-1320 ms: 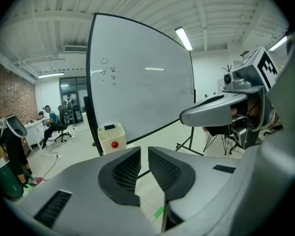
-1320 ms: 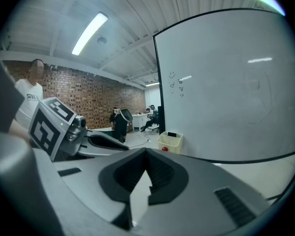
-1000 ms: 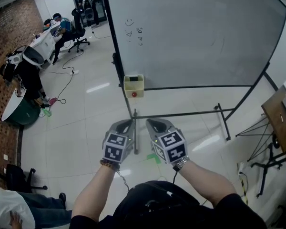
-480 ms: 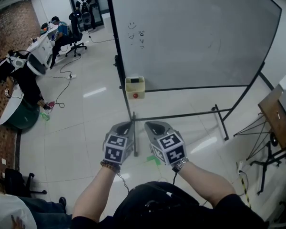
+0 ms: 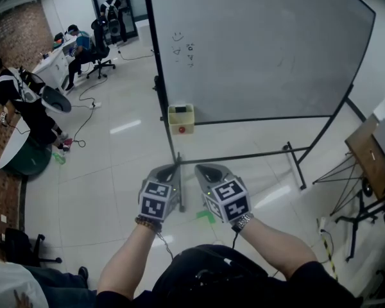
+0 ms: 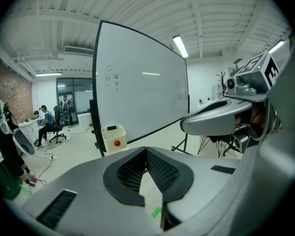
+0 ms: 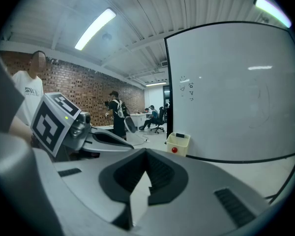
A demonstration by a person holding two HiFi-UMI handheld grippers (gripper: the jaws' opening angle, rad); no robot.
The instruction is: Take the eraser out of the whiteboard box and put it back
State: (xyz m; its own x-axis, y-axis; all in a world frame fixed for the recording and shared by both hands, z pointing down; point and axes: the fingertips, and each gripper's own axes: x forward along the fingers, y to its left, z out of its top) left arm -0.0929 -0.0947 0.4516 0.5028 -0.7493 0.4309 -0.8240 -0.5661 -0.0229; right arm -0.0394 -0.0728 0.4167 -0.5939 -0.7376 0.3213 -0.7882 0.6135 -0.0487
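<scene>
Two grey tongs, the left gripper point(image 5: 172, 168) and the right gripper point(image 5: 204, 167), hang side by side, jaws pressed together and holding nothing. The pale yellow plastic box point(image 5: 180, 119) hangs well ahead, closer to the left gripper's line. The dark block point(image 5: 179, 110) at its top is probably the eraser.

Whiteboard point(image 5: 263, 50) on a black stand fills the far right, with small marker scribbles point(image 5: 183, 45) near its upper left corner. Green tape mark point(image 5: 206, 215) on the white tiled floor point(image 5: 109, 185), near side. Far left: brick wall point(image 5: 16, 34), white desk point(image 5: 54, 59) with a seated person point(image 5: 77, 42) and a black office chair point(image 5: 102, 47). A person in dark clothes point(image 5: 25, 101) leans nearer. Cable point(image 5: 83, 117) trails across the floor. Right edge — a wooden board point(image 5: 371, 165) on a tripod stand.
</scene>
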